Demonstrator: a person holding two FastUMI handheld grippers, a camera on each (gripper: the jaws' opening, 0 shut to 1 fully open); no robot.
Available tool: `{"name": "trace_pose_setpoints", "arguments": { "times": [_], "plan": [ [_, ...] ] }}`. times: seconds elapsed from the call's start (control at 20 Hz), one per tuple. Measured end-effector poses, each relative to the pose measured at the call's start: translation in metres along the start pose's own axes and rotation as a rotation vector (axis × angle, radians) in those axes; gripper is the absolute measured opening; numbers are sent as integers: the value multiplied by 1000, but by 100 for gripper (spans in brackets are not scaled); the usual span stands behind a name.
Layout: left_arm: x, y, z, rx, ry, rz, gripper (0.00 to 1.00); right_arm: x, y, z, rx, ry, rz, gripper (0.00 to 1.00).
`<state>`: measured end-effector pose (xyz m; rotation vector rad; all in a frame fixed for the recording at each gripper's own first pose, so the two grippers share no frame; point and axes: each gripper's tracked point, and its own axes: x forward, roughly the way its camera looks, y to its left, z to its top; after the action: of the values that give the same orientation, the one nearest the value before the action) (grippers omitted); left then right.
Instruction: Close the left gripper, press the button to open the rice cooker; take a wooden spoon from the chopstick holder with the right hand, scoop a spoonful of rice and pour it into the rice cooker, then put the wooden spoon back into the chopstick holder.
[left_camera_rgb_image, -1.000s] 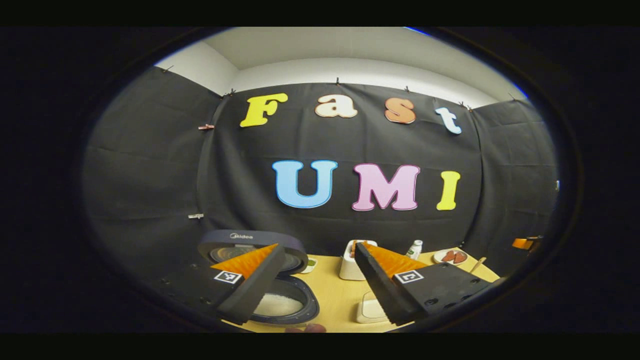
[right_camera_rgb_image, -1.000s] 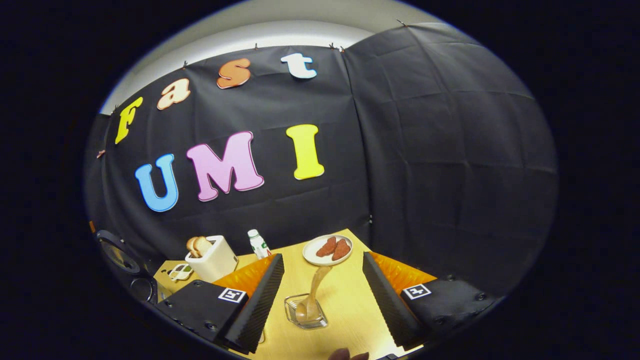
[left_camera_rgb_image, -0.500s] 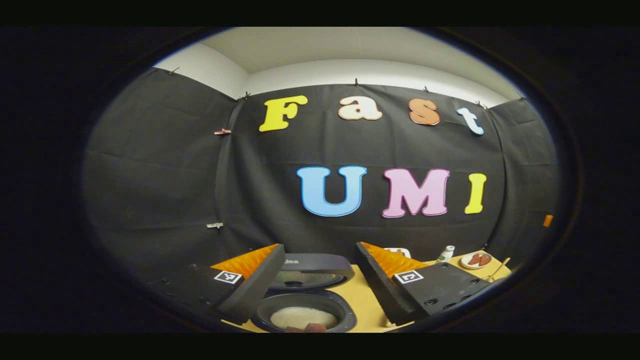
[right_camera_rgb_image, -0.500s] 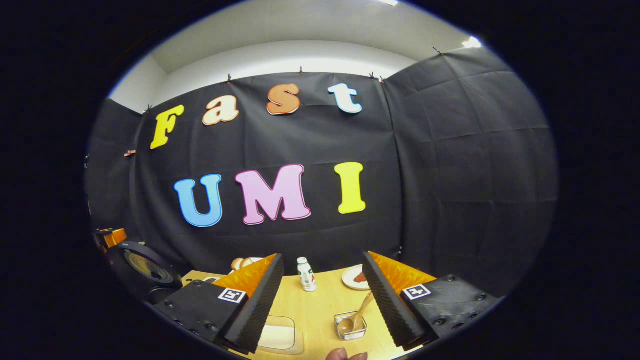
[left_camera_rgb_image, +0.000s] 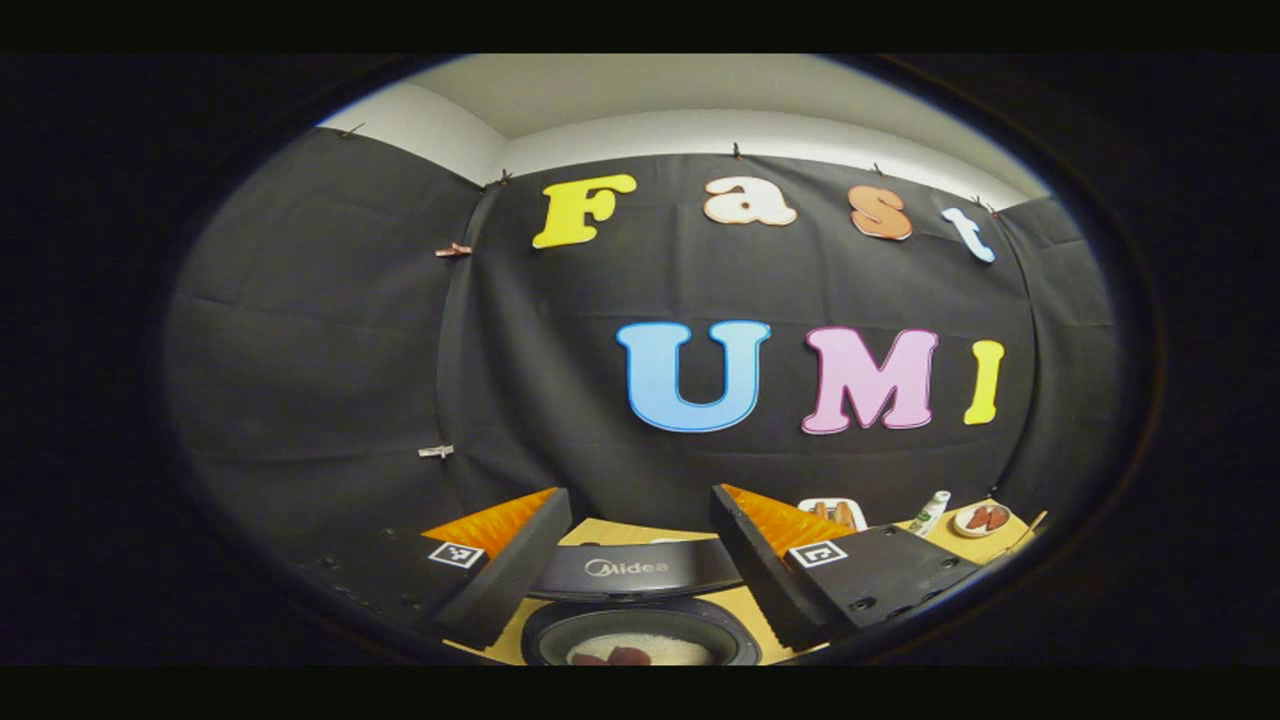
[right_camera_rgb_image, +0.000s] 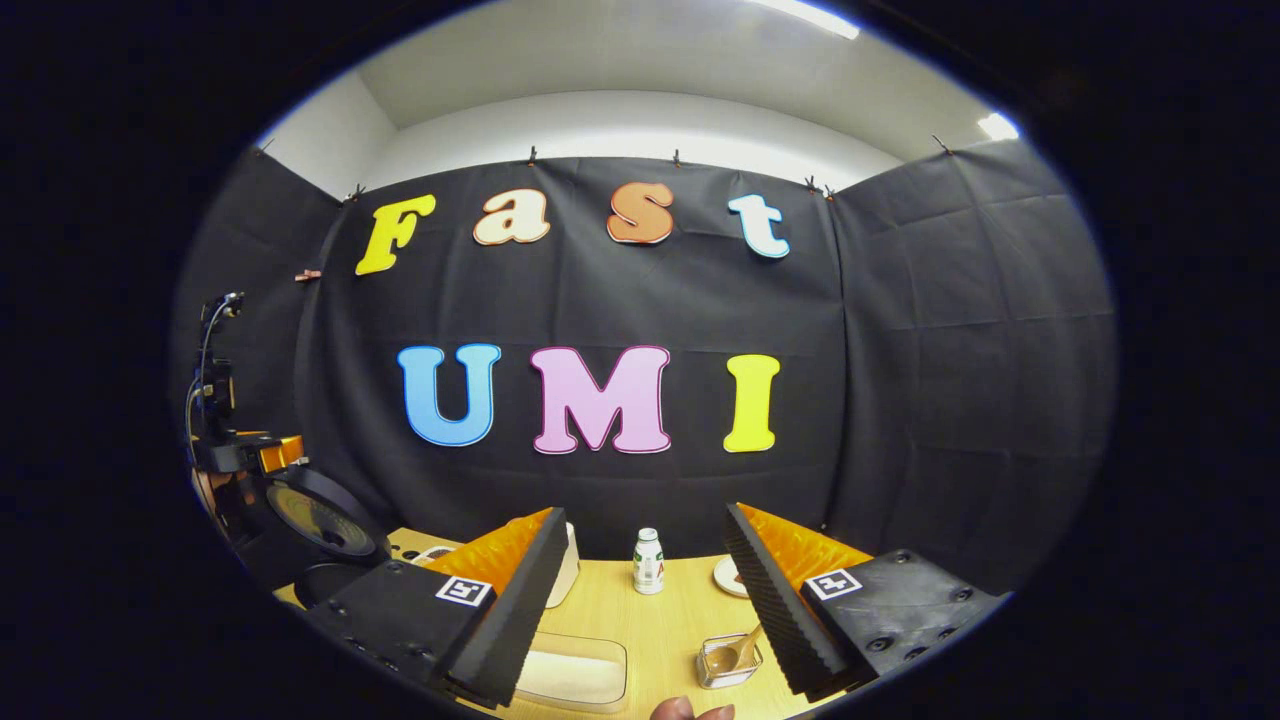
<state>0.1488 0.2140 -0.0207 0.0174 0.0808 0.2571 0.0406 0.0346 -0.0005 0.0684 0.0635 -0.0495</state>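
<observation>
At the bottom of the left gripper view the left tool (left_camera_rgb_image: 640, 530) stands wide, holding nothing, above the open rice cooker (left_camera_rgb_image: 640, 640), whose pot shows white rice at the lower centre and whose raised lid sits just behind it. In the right gripper view the right tool (right_camera_rgb_image: 645, 560) is likewise wide and empty over the pale wooden table (right_camera_rgb_image: 650, 620). Near its right finger, at the lower centre-right, the glass chopstick holder (right_camera_rgb_image: 728, 662) carries the wooden spoon (right_camera_rgb_image: 735, 652), bowl down, its handle leaning up toward the right. A clear tray (right_camera_rgb_image: 570, 672) lies to the holder's left. Farther back stand a small bottle (right_camera_rgb_image: 648, 560) and a plate (right_camera_rgb_image: 728, 576), then the black cloth wall and white ceiling. Compared with a second ago, the right camera has tipped upward and drawn back, so the holder sits lower, and the cooker has slid to the left view's centre.
</observation>
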Motion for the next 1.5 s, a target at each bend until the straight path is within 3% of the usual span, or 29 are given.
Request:
{"name": "trace_pose_setpoints", "arguments": {
  "times": [0.3, 0.6, 1.0, 1.5],
  "plan": [
    [10, 3, -19, 22, 44, 9, 96, -4, 4, -5, 8, 23, -16, 97],
    [-32, -5, -44, 27, 82, 5, 97, -6, 5, -6, 8, 31, -3, 100],
    [-92, -16, -113, 4, 222, 15, 97, -12, 14, -12, -10, 54, 57, 97],
    [-114, -22, -193, 8, 368, 15, 97, -19, 15, -18, -20, 72, 81, 100]
  ]
}}
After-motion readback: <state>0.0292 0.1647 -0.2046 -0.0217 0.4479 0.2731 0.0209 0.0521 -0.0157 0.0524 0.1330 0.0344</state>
